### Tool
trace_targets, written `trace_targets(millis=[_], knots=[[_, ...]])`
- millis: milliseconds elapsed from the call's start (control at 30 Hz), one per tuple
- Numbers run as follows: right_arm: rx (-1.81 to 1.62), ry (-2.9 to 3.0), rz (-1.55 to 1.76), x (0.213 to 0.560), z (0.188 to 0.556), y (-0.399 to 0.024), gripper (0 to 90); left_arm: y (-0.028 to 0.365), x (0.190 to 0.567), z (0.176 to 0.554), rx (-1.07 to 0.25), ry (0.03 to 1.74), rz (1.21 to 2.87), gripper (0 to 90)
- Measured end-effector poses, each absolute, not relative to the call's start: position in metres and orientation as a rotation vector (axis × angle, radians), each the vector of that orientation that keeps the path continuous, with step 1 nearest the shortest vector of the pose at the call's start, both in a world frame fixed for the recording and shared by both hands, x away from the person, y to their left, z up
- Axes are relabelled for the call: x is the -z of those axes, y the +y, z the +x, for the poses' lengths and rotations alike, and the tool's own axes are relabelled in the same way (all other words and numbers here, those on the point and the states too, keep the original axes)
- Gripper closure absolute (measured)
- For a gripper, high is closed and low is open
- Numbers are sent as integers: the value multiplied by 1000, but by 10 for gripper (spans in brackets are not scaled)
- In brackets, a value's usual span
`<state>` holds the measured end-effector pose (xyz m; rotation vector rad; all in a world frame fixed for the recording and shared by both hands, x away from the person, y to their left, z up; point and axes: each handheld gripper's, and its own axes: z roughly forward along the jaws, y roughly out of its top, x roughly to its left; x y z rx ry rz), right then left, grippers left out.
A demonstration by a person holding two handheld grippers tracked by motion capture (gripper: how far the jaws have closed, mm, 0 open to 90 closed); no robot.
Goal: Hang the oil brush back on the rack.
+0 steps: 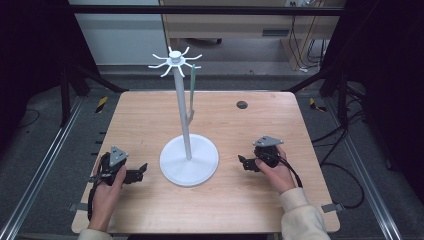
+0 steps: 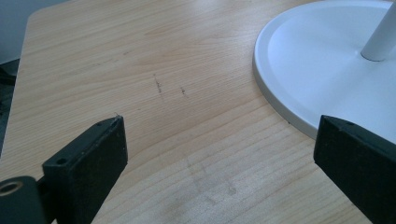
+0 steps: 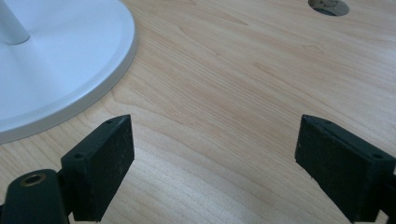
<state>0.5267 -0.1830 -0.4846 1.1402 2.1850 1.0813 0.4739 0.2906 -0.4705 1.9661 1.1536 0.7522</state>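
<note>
Stand (image 1: 188, 160) at the middle of the counter (image 1: 150, 110), white, with a round base, a tall pole and a ring of hooks at the top — one slim greenish tool (image 1: 192, 95) hangs from a hook just right of the pole, reaching most of the way down it. Nothing else lies near the stand, so by my reading the hanging looks done, or nothing has yet been taken off; either way no work is in hand. The left tongs (image 1: 141, 171) rest low on the counter just left of the stand's base, wide open and empty, pointing toward it. The right tongs (image 1: 243, 162) sit just right of the base — also spread wide, gripping nothing.
</note>
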Motion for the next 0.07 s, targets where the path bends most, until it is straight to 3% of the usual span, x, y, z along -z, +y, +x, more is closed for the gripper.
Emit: trace_targets(millis=[67], knots=[[-1065,2197,1149,485,527,-182,115,290,471,474,-749,1154,1965,24]])
